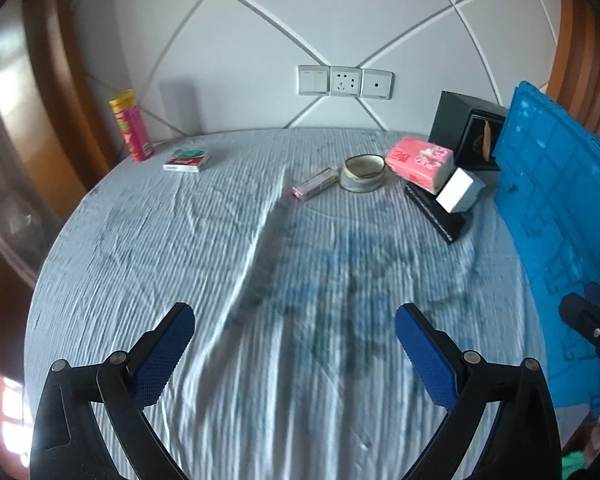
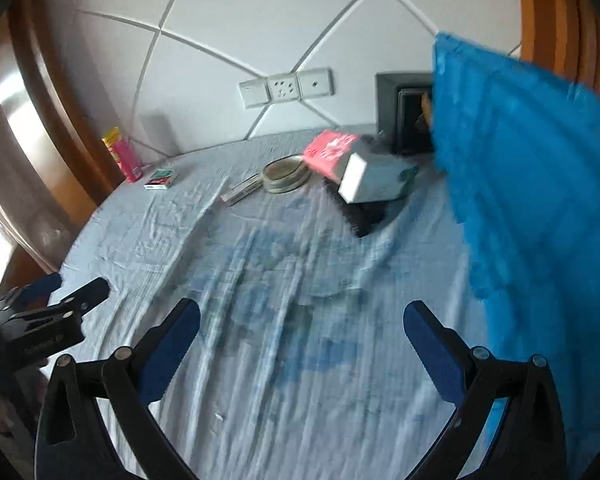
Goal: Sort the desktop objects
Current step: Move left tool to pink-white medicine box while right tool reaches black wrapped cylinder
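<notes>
Nothing is held yet: left gripper (image 1: 295,320) has its jaws spread wide over bare wrinkled cloth (image 1: 220,240), and right gripper (image 2: 302,316) is equally wide open and empty, with the two grippers side by side near the front edge. Everything to sort lies well ahead of both sets of jaws. Ahead and a little right of the left jaws sits the pink slim box (image 1: 315,184), long axis running diagonally from near-left to far-right, its far end just beside the tape roll (image 1: 363,173). Right of that, a black flat case (image 1: 436,212) carries a white box (image 1: 460,191) and a pink tissue pack (image 1: 420,159) leaning on it. A dark box (image 1: 466,136) stands behind, against the wall. A blue tray (image 2: 540,200) rises along the right side, closest to the right jaws. Far ahead-left of the left jaws lie a card pack (image 1: 187,159) and the upright red-yellow can (image 1: 131,125); the left hand looks nearer those, the right nearer the stacked pile. Likely first step is a forward reach.
</notes>
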A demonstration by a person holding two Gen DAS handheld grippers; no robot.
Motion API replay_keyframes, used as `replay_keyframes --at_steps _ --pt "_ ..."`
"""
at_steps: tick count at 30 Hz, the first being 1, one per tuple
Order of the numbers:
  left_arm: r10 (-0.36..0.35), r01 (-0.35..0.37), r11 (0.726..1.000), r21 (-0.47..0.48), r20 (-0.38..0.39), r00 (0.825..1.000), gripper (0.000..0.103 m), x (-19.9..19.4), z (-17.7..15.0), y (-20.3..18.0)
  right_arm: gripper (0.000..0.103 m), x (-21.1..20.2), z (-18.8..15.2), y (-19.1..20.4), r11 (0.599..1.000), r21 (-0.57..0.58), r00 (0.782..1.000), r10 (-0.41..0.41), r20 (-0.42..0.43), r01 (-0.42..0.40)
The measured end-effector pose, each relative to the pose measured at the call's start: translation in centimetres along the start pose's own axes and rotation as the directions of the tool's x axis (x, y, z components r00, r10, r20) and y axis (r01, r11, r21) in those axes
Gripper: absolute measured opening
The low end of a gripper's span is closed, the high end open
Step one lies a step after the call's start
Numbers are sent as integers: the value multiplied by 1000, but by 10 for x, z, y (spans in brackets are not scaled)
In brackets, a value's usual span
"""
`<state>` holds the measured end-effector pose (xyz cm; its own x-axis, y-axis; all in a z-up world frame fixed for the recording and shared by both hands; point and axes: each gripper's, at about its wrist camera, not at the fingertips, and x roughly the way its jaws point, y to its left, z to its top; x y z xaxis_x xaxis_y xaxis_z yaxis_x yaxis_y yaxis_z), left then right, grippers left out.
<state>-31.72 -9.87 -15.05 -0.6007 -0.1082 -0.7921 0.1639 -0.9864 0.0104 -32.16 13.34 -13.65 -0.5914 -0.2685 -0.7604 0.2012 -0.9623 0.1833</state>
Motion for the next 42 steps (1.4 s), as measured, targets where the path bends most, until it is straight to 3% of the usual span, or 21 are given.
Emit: replay_keyframes --at_steps 3,5,9,12,26,34,39,41,42 --pt "-21 21 1000 13 -26 999 99 27 16 10 97 26 7 6 1000 15 1000 -4 -31 4" --pt "-29 29 999 14 -44 999 99 47 26 12 83 47 14 6 1000 29 999 -1 -54 2" --pt "-29 31 999 27 -71 997 99 86 46 9 79 83 33 2 999 36 997 0 -82 3" --pt "-24 28 999 46 -86 996 99 117 64 5 68 110 47 -11 999 46 995 1 -101 4" --pt "3 17 992 125 -152 988 99 301 137 -22 67 237 89 -77 992 90 980 -68 -189 87" --pt "5 20 990 139 -176 984 99 351 144 -35 68 299 96 -87 990 31 967 -124 -223 135" --pt "-24 42 994 104 -169 985 100 362 144 -37 76 313 100 -74 980 -54 965 -196 -173 189" --pt "-46 61 994 91 -158 986 94 358 141 -38 78 319 95 -73 981 -56 961 -192 -198 185" --pt "-57 70 994 85 -153 987 81 355 140 -39 76 322 93 -72 982 -57 959 -191 -211 183"
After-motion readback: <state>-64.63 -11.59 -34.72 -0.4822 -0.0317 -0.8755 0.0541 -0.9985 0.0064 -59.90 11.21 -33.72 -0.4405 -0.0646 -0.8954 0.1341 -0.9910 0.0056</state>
